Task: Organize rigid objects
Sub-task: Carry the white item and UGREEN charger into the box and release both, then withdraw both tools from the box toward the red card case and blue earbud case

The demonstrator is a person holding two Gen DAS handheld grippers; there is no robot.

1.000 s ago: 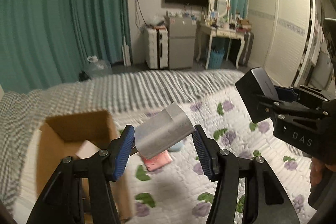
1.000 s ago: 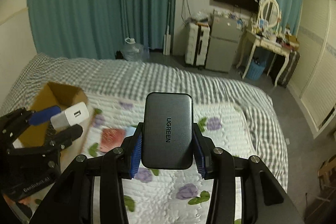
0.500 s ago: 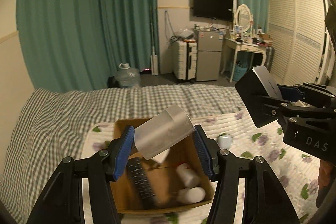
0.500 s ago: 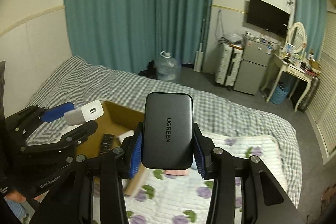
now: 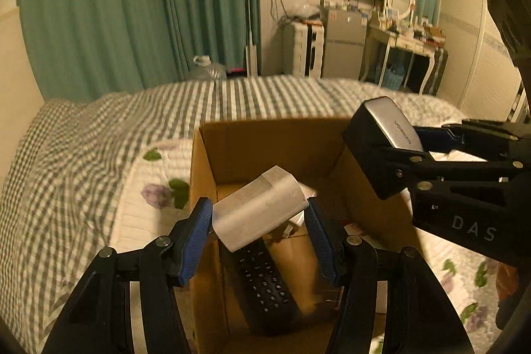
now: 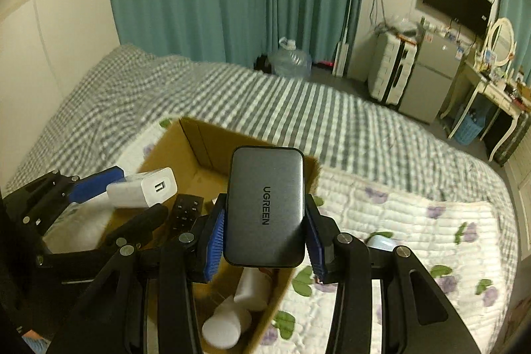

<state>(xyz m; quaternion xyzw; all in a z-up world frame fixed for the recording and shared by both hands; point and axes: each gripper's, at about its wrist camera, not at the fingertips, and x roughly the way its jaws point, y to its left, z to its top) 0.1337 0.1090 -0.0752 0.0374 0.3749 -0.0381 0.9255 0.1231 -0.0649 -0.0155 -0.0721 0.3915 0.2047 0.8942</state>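
In the left wrist view, our left gripper [image 5: 259,218] has its fingers closed on a white charger [image 5: 260,209], which lies tilted across them, with its long axis running from lower left to upper right. It hangs directly above the open cardboard box [image 5: 232,151]. Below it, in the box, lies one black remote control [image 5: 262,281], with its long axis pointing away from us.

In the right wrist view, our right gripper [image 6: 264,229] grips a grey UGREEN power bank [image 6: 265,204] on its two long sides, so it stands upright between the fingers. It is over the right part of the box, close to the right wall. Under it we count two white bottles [image 6: 239,304] lying on the box floor.

We judge that both things only need to go down and be released; the left hand seems more central over the box, the right one nearer the edge. Behind the box is the bed [image 6: 298,108] with a checked cover.
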